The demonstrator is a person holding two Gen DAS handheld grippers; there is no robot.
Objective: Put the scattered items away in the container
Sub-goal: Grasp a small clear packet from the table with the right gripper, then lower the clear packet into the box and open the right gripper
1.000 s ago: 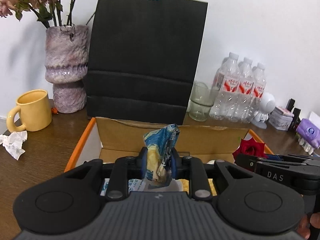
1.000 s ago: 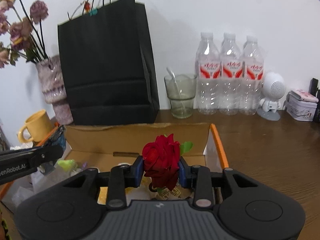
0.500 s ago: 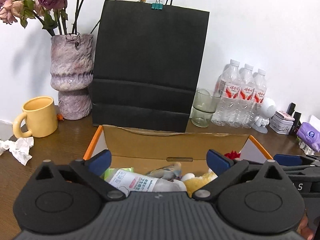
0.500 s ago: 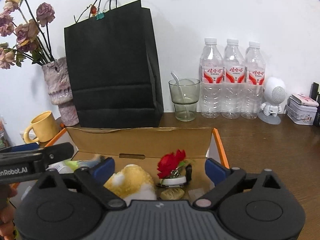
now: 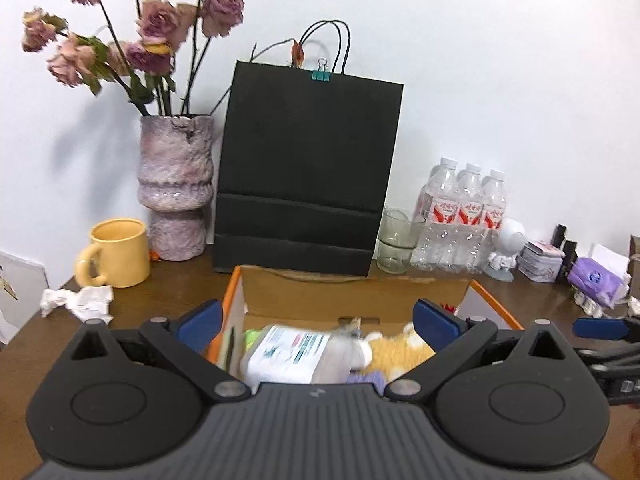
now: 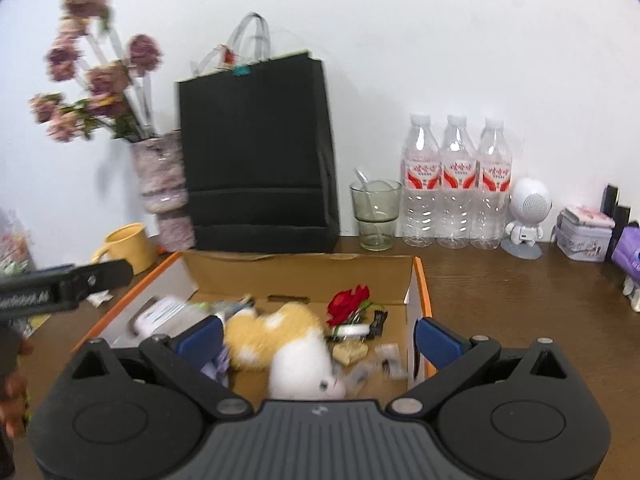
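Rose [image 6: 347, 303] in box [image 6: 304, 276], bloom up-left, stem down-right.

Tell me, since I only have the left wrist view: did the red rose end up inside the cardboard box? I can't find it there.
Observer: Yes. In the right wrist view the red rose lies inside the cardboard box, close to its right wall.
Operator: Is the right gripper holding anything? I see only one blue tip.
Observer: No. The right gripper is open, with nothing clamped between its fingers.
Operator: The glass by the bottles looks empty to me.
Observer: From the right wrist view, a spoon stands in the glass.
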